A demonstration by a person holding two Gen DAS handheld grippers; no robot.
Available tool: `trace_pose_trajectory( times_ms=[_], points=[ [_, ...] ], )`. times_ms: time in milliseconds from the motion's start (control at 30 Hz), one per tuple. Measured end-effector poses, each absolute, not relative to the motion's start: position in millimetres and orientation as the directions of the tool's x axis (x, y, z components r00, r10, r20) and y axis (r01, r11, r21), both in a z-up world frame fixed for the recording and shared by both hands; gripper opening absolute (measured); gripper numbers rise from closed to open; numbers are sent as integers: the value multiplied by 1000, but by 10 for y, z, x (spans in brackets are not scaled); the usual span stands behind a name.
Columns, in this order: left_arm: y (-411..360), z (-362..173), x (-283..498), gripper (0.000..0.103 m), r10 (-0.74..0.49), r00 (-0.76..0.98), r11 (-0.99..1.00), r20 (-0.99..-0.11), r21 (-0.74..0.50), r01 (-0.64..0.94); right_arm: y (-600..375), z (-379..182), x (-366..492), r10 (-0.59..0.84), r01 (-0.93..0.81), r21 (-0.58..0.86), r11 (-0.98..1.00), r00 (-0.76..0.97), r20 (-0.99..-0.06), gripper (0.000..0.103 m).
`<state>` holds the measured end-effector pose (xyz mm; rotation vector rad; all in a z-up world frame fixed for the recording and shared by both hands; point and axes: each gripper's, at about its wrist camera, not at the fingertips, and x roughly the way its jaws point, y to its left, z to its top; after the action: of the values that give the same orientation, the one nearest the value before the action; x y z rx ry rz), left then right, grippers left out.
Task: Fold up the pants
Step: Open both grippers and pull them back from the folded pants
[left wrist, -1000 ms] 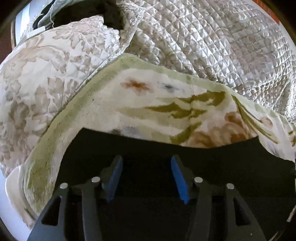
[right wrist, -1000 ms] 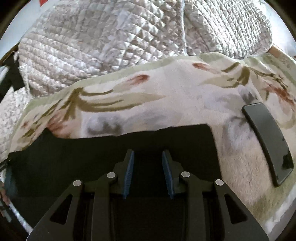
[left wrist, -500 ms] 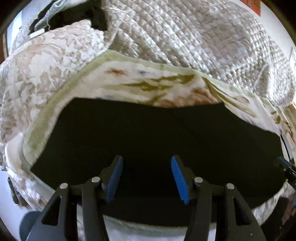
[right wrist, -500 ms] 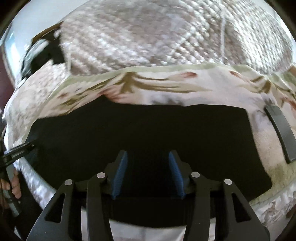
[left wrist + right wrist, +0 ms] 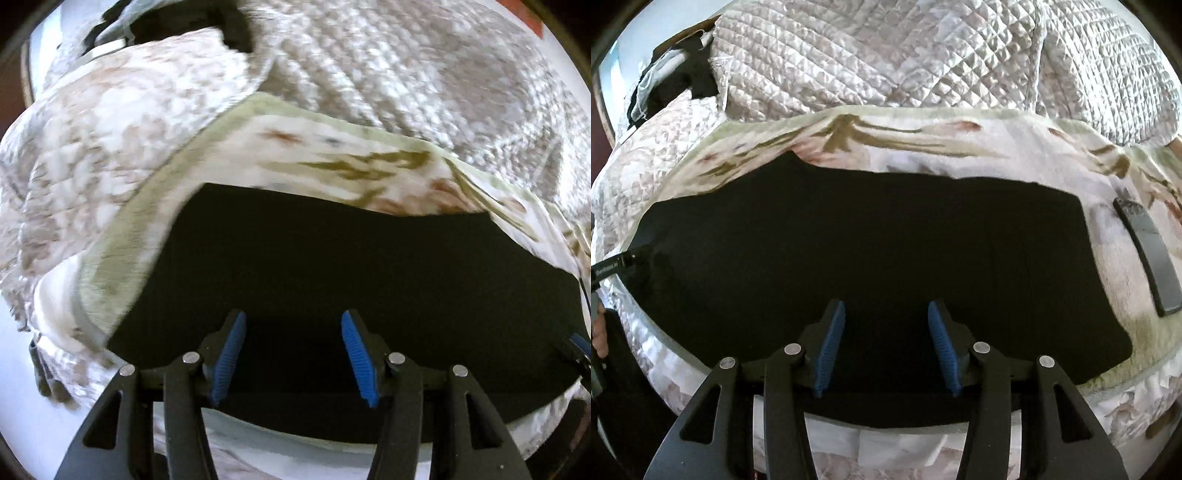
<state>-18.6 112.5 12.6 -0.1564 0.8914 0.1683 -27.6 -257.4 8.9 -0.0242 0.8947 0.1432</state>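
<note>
- Left gripper (image 5: 291,354) hangs with its blue-padded jaws spread and nothing between them, over the near edge of the black fabric pants (image 5: 332,280), which lie flat as a broad dark panel on the floral plush blanket (image 5: 332,155).
- Right gripper (image 5: 886,345) has just been opening; its jaws stand apart and bare above the near edge of the pants (image 5: 868,240).
- Risk, as I judge it: a bite taken at the near edge could catch only the top layer, so the fold would peel apart when lifted.
- Risk: the pants are so dark that seams and layers cannot be told, so a pinch may also gather the blanket beneath.
- Risk: the flat black phone-like slab (image 5: 1148,258), right of the pants on the blanket, could be dragged if the blanket shifts.
- Count: one pair of pants, two grippers, one blanket, one slab, one quilted silvery bedspread (image 5: 905,55) beyond the pants.
</note>
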Motion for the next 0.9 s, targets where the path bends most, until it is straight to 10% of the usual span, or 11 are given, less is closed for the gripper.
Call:
trace_pose_trajectory(
  times_ms=[900],
  points=[
    [1799,13,196,71,139,590,946,-796,-70,-317,-2102,167,10,168,-212,49,976,592,-788,48]
  ],
)
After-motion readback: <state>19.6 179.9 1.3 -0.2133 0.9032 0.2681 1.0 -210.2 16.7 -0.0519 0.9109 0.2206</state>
